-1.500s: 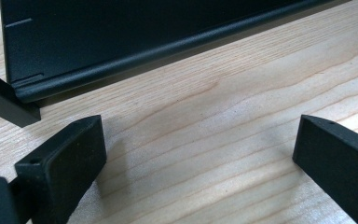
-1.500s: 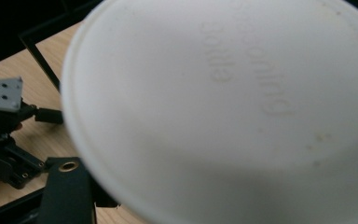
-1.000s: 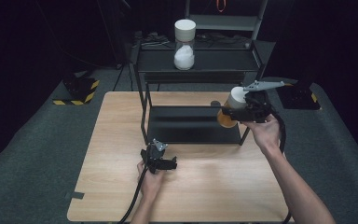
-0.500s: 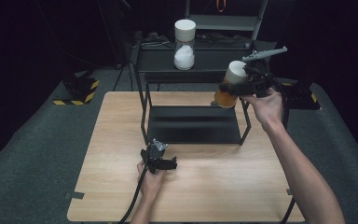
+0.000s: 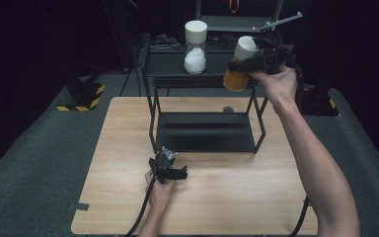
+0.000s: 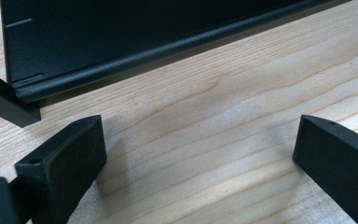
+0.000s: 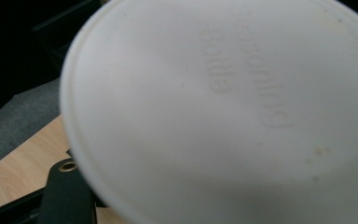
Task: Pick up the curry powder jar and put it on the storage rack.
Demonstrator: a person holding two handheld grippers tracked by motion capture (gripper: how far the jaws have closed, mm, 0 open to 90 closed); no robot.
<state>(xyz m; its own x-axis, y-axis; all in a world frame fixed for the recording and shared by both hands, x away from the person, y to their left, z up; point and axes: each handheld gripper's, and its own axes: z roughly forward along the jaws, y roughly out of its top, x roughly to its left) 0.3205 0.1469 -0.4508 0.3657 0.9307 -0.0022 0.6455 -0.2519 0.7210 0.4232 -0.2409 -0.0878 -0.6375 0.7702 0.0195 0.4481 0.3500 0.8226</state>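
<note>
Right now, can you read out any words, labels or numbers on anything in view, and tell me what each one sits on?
"bottle": embossed, upside down in the right gripper view, on the white lid of the orange-filled jar held in the right gripper.
A longer embossed word beside it on the same lid: too blurred to read with confidence.
Second jar on the black rack, and left gripper: no readable text.
</note>
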